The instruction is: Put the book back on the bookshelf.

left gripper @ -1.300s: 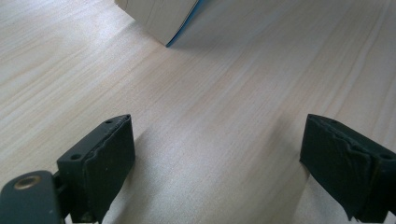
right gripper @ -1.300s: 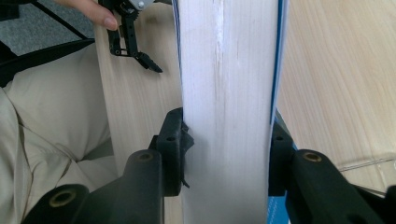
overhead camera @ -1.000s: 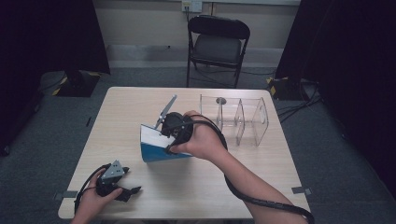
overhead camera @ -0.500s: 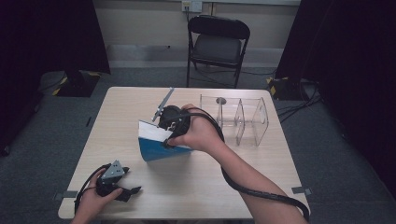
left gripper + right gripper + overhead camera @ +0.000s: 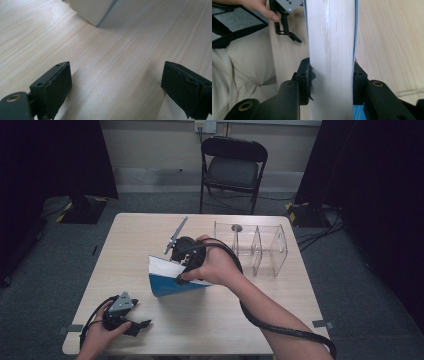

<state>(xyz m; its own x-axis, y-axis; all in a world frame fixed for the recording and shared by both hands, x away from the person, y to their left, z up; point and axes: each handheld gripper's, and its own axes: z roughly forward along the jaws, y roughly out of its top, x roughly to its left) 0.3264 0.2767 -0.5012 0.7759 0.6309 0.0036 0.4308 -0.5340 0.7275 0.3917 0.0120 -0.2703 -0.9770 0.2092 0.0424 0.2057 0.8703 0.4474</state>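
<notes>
Table of pale wood carries everything, and its near edge is cut off at the bottom of the high view. Behind the right hand stands a clear divided rack, partly covered by that hand; what the small dark thing at its back wall is, I cannot tell. The blue-and-white book stands on one edge near the table's middle, tilted, and its right part is hidden under the hand. The right gripper clamps the white page block between both jaws. Compared with one second ago, the book is raised a little more on the left, and the right hand sits slightly farther back. The left gripper rests at the near left corner, jaws wide apart with nothing between them, unchanged.
</notes>
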